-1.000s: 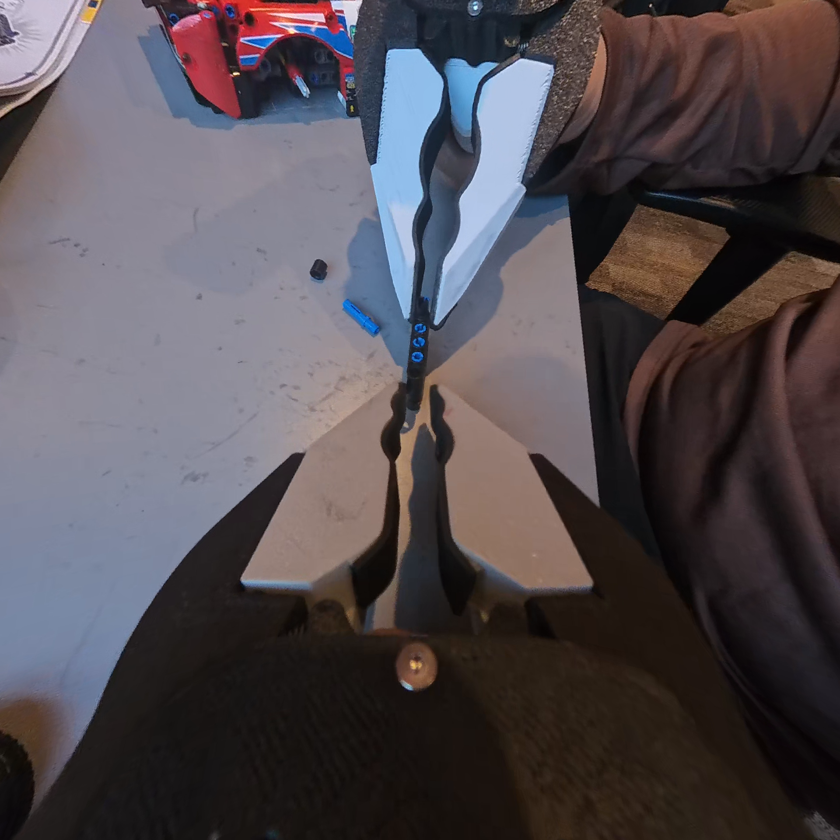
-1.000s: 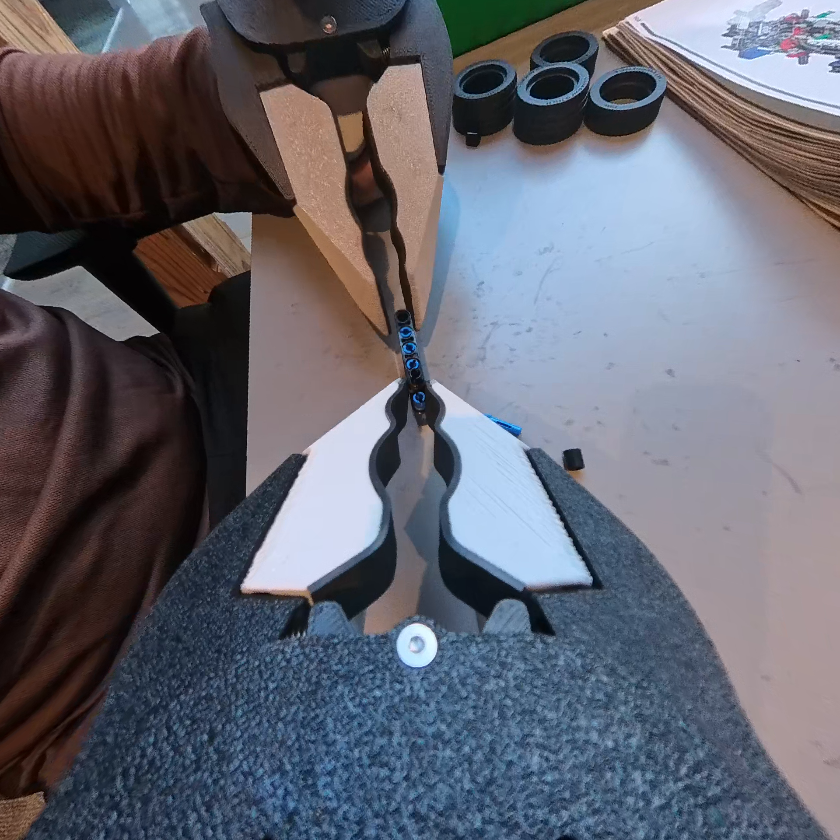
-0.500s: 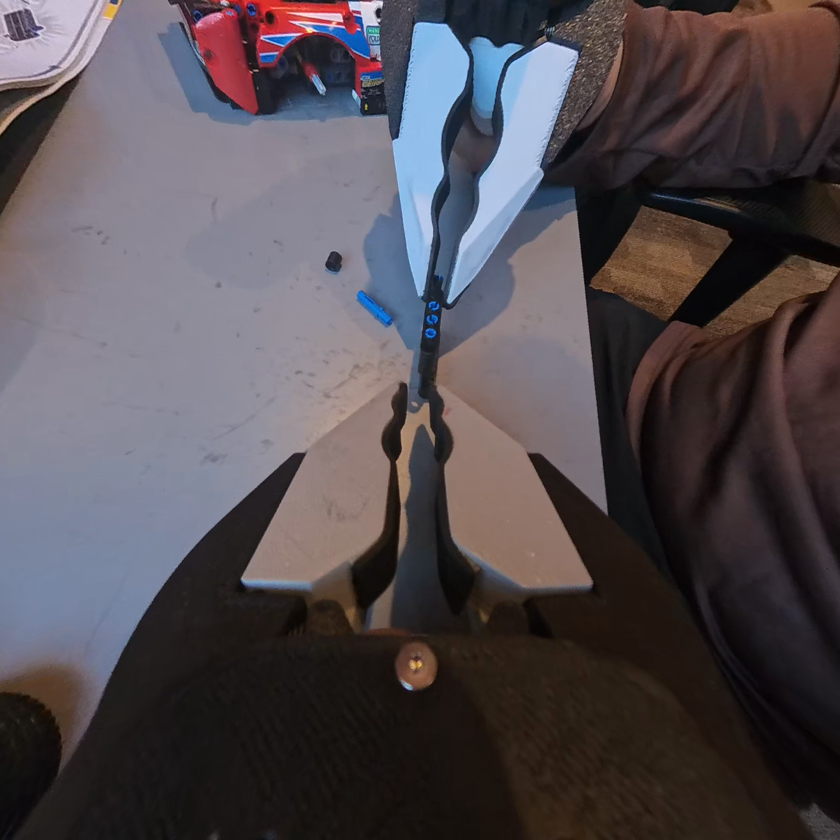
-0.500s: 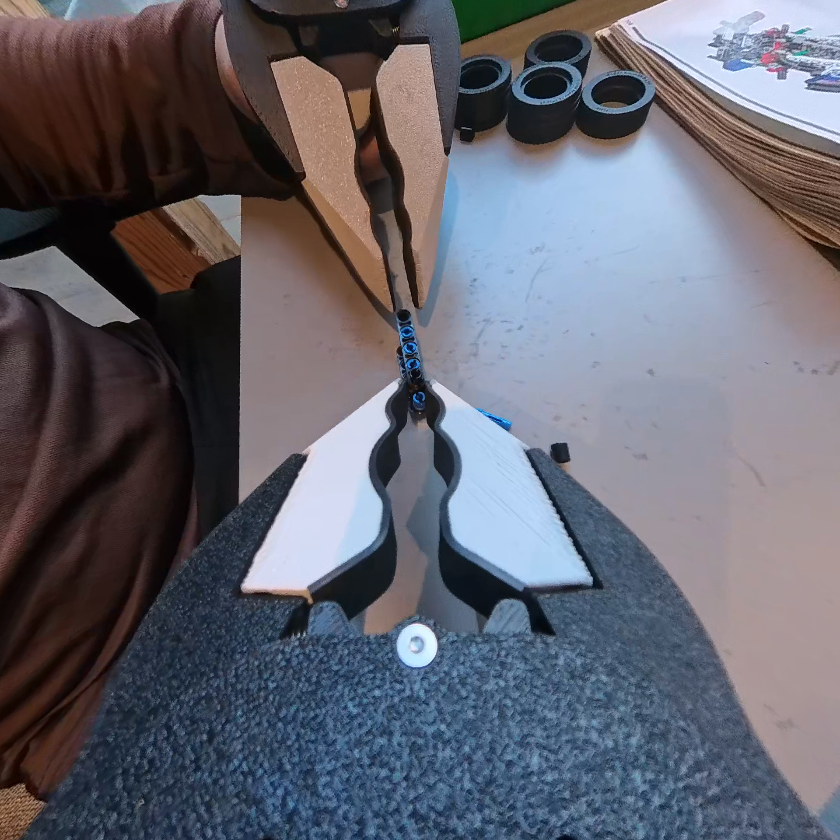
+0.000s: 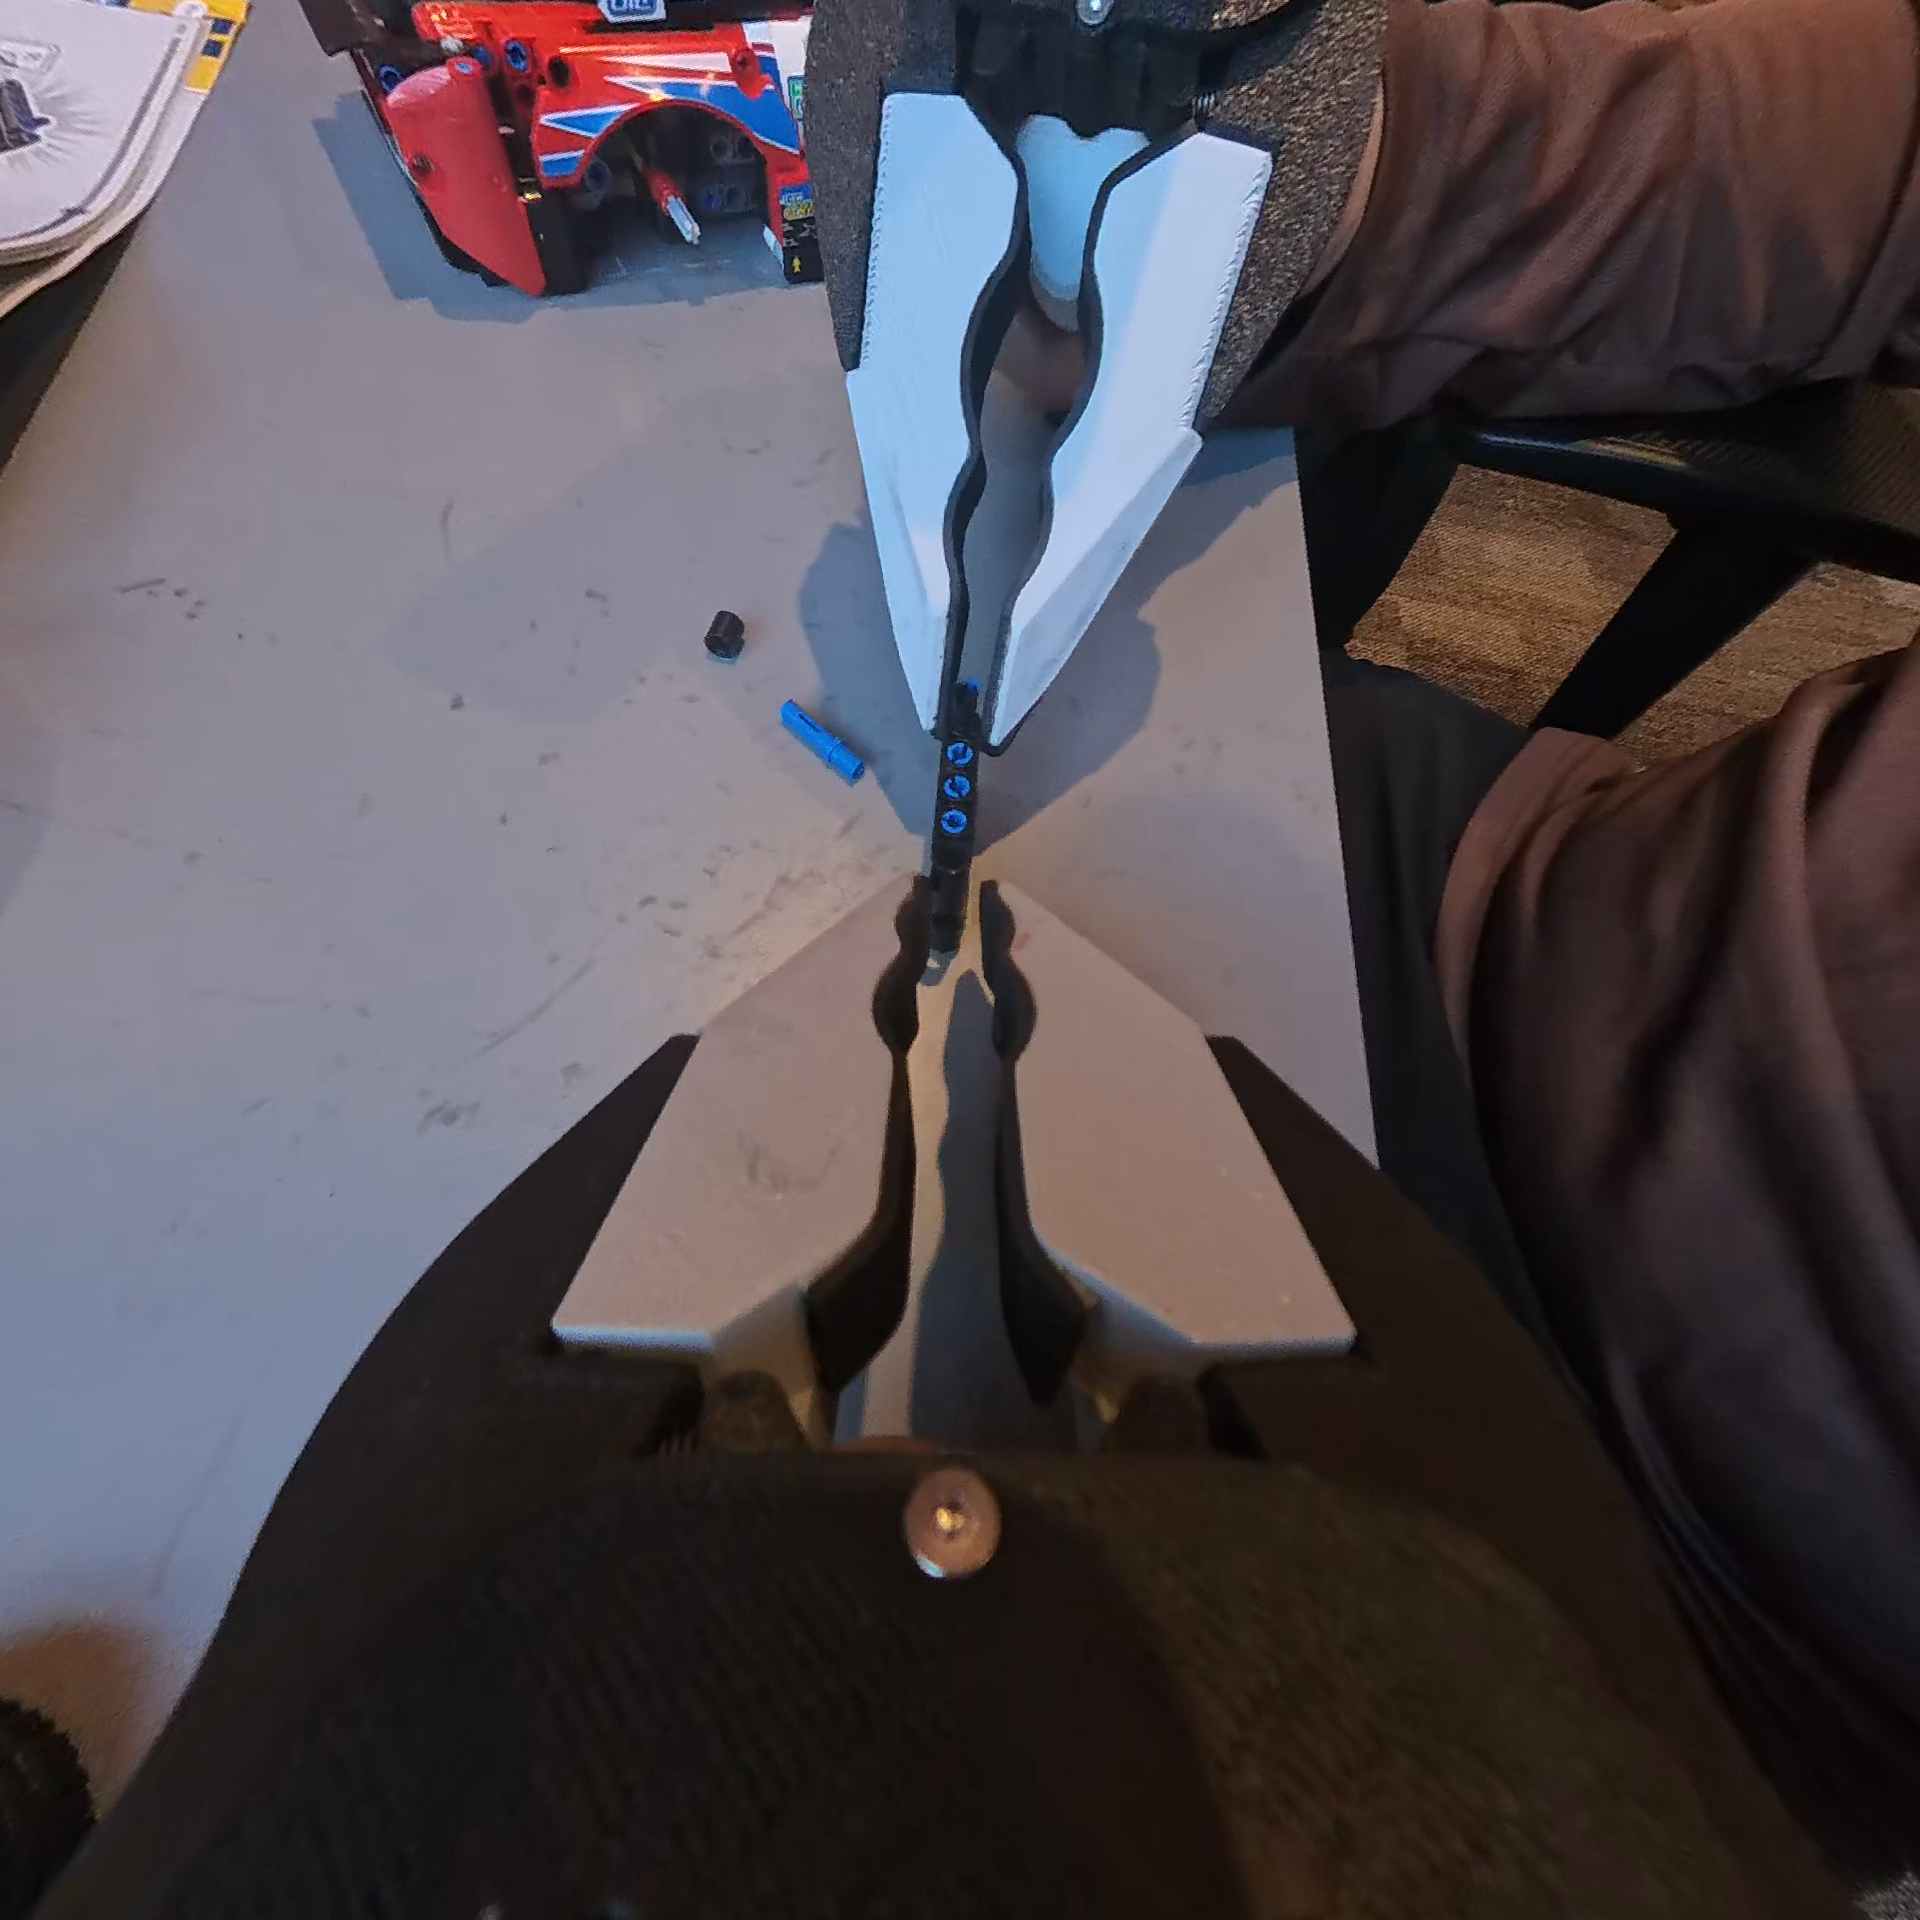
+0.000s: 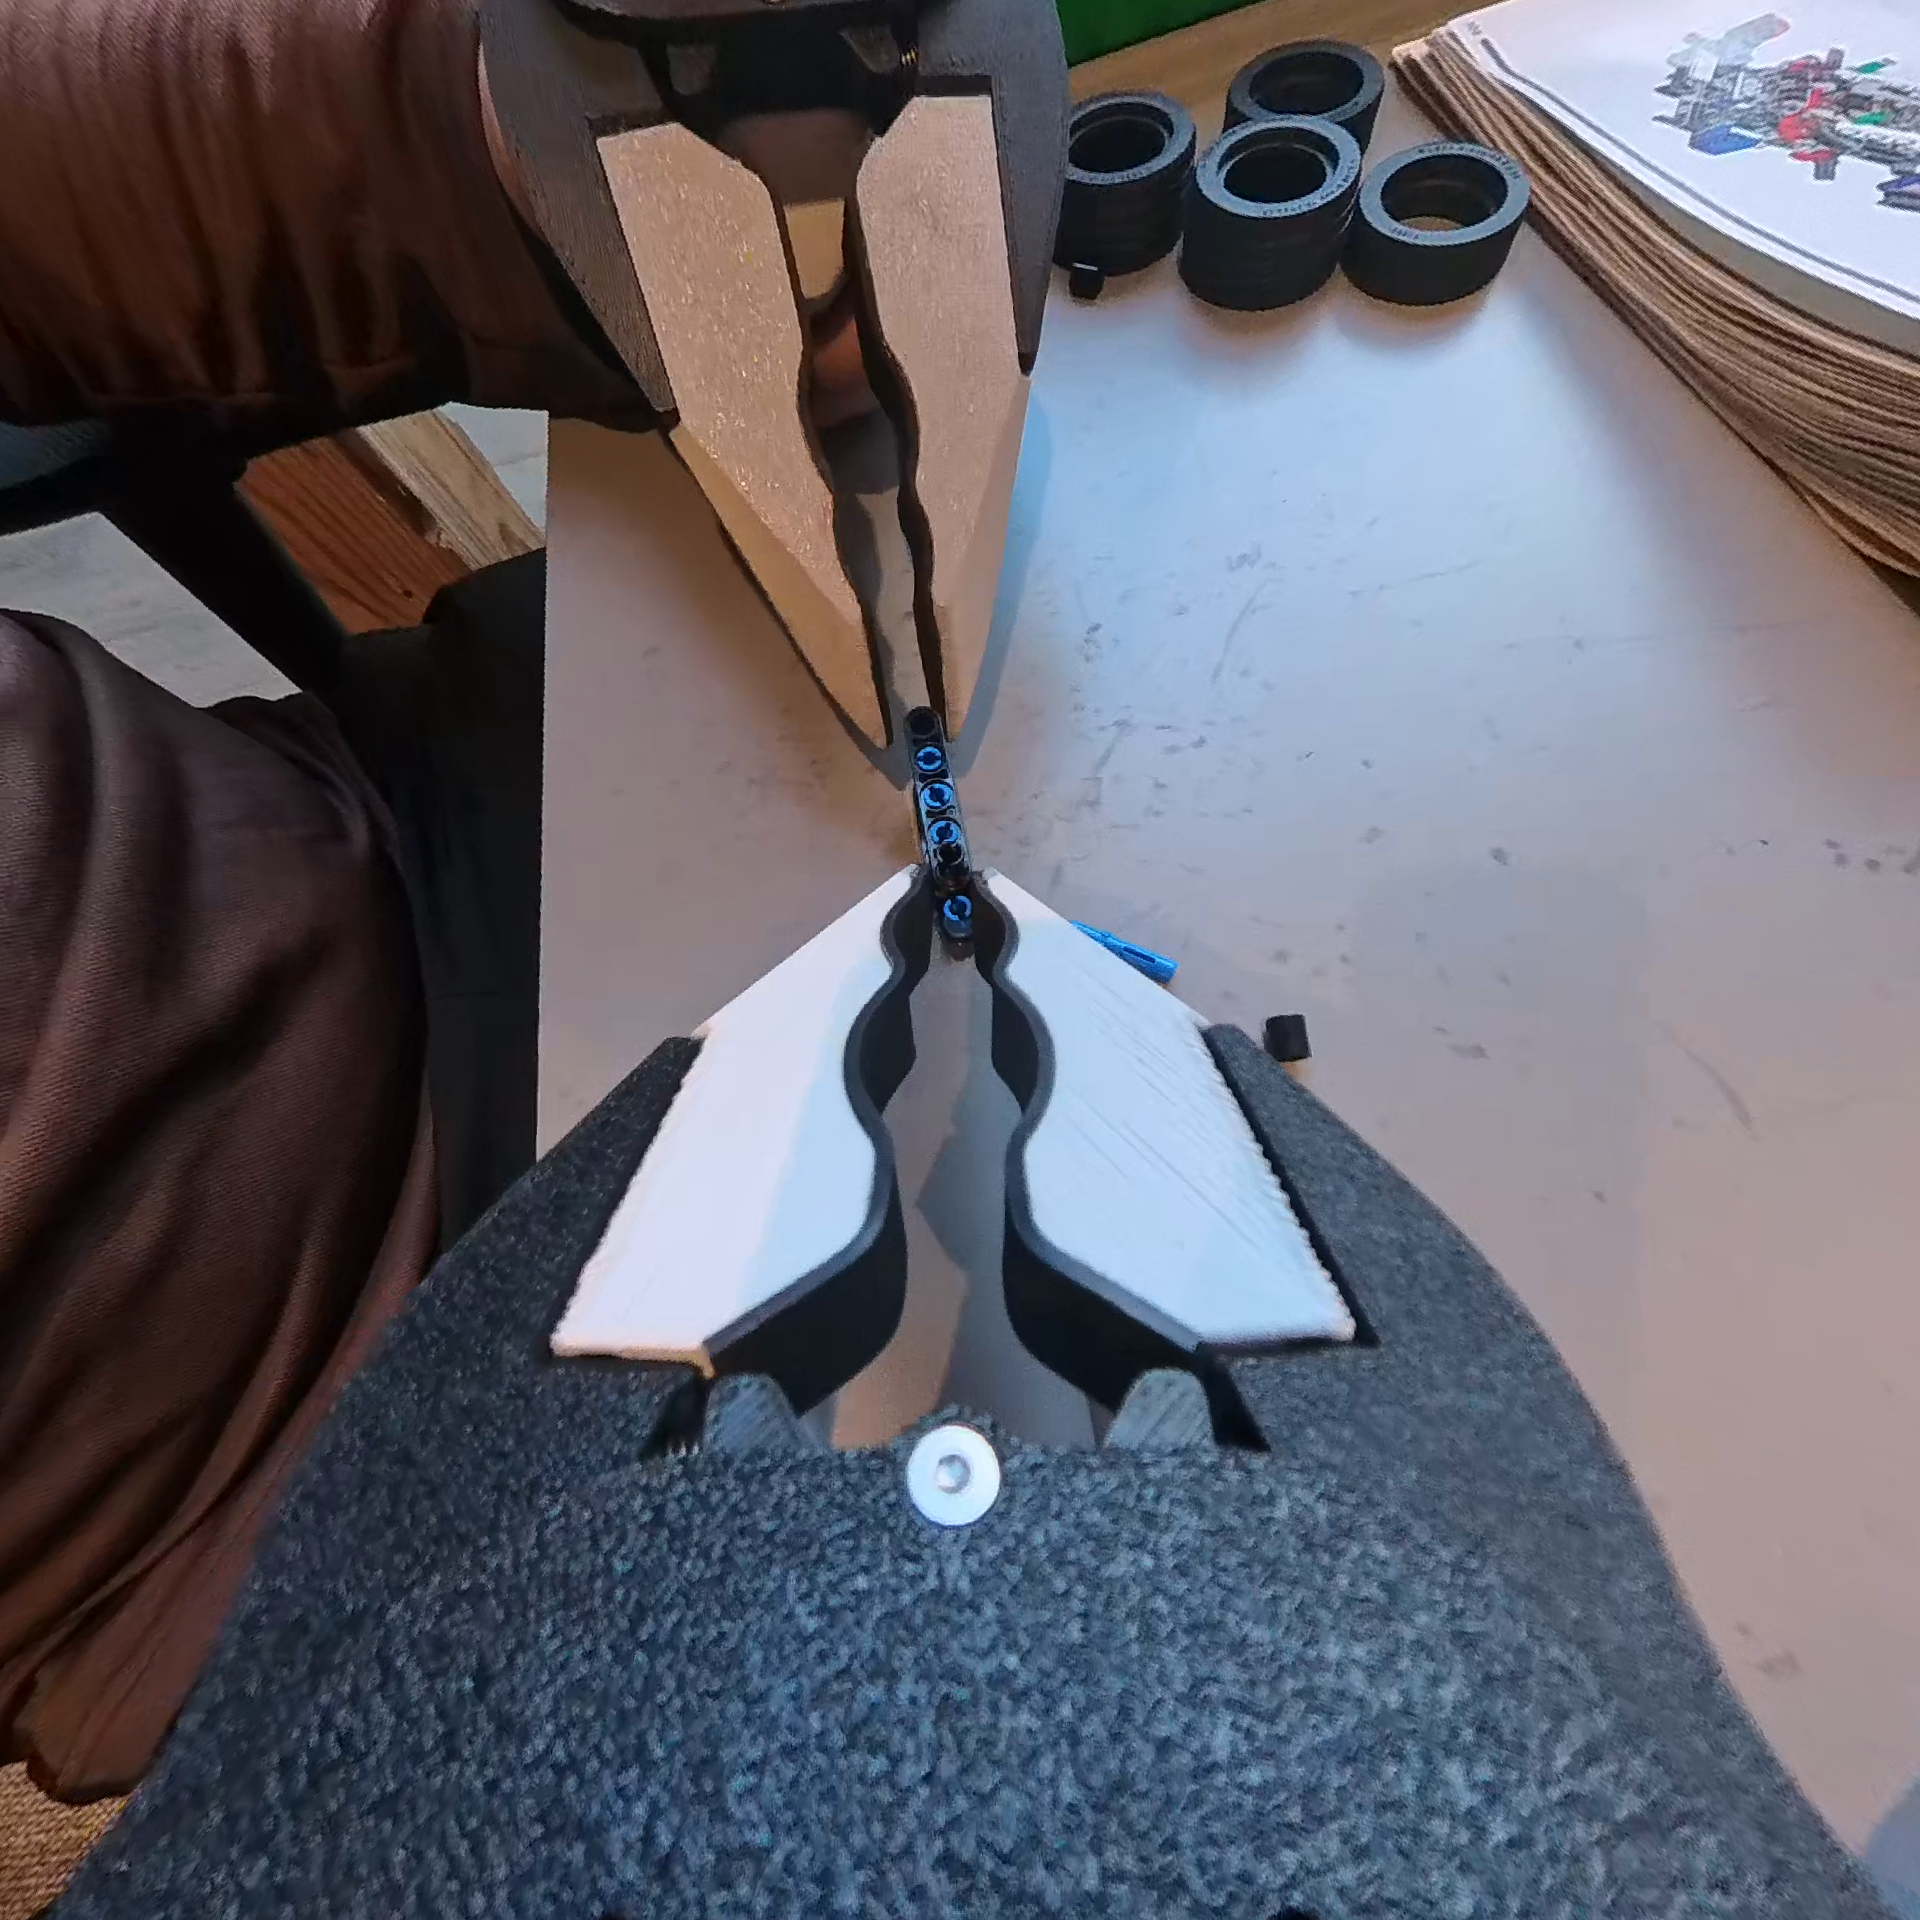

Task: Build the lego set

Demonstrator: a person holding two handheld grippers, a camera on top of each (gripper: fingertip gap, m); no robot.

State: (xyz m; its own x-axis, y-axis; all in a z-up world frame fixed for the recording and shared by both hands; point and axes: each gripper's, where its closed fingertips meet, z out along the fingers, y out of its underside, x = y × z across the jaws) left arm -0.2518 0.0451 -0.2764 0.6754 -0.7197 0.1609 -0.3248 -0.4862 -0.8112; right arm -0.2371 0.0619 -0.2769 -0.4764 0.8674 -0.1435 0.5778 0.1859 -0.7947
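left gripper (image 5: 951, 894): my fingers a little apart around the near end of the black beam (image 5: 953, 821), touch unclear | right gripper (image 6: 948, 894): fingers pinched on the beam's other end, steadying it above the table (image 5: 312, 831) for a handover, I judge | held end hidden; red car (image 5: 592, 135) cut off far left

The left gripper (image 5: 950, 904) and right gripper (image 6: 954, 902) point tip to tip above the near edge of the counter (image 5: 312, 831). The right one's fingers (image 6: 790, 1122) pinch one end of a black beam (image 6: 940, 821); the left one's fingers (image 5: 790, 1132) stand slightly apart around the other end. Brown sleeves (image 5: 1610, 208) cover both arms.
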